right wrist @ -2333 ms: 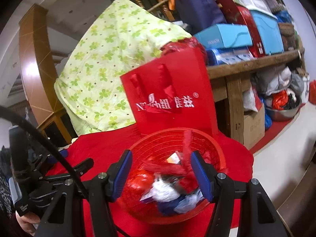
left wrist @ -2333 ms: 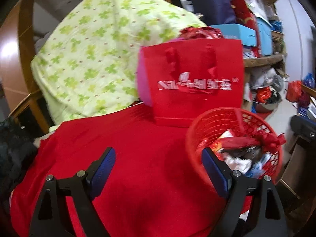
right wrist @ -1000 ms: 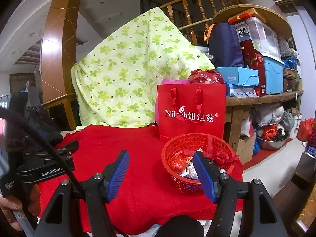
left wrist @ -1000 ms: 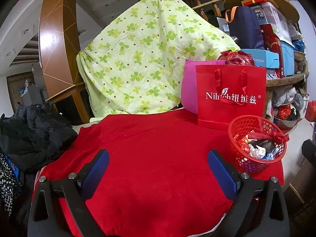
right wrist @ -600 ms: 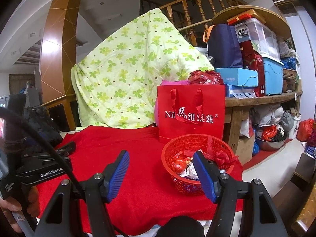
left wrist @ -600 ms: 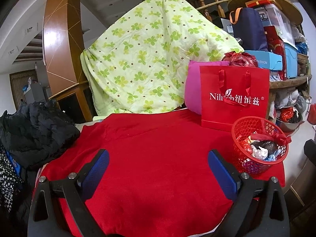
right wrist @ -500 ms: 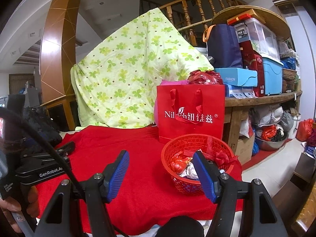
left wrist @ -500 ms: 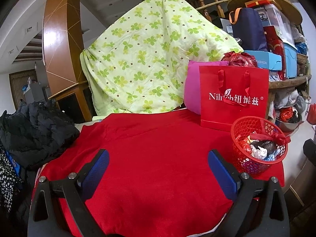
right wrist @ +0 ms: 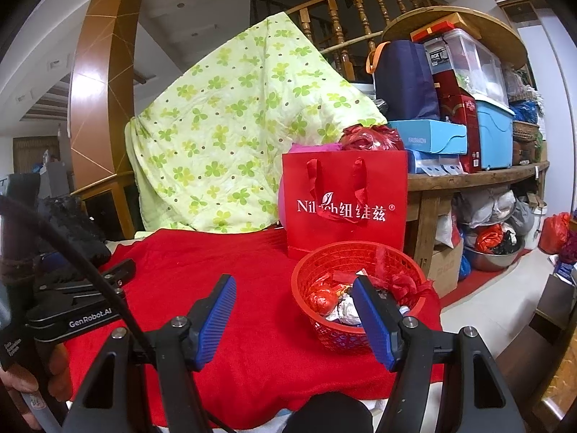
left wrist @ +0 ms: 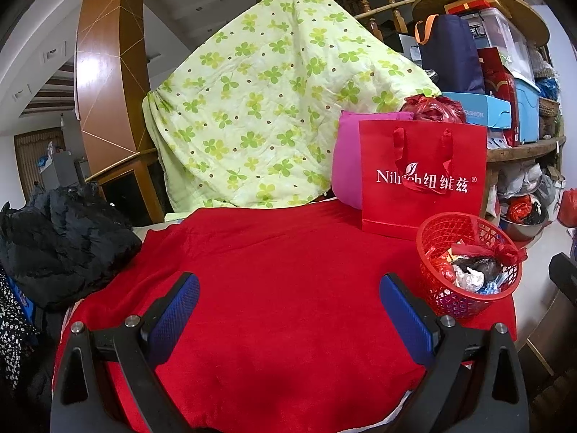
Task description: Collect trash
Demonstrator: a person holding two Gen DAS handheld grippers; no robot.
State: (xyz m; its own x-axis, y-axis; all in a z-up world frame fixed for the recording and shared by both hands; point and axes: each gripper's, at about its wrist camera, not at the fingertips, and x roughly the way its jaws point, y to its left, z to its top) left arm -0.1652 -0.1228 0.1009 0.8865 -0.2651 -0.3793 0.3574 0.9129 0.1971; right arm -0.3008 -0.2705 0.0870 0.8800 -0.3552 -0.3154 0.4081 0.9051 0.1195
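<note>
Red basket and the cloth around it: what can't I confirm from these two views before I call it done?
- Red basket bottom layer: both views, hidden by the wrappers on top.
- Cloth near edge: both views, blocked by the open left tool and right tool.
- Red paper bag interior: its front panel hides it.
- Behind that bag: not visible.

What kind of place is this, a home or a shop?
Most likely a lived-in home, in a cluttered corner by a staircase. A wooden stair railing rises behind a clover-print quilt, and a wooden shelf is stacked with storage boxes.
</note>
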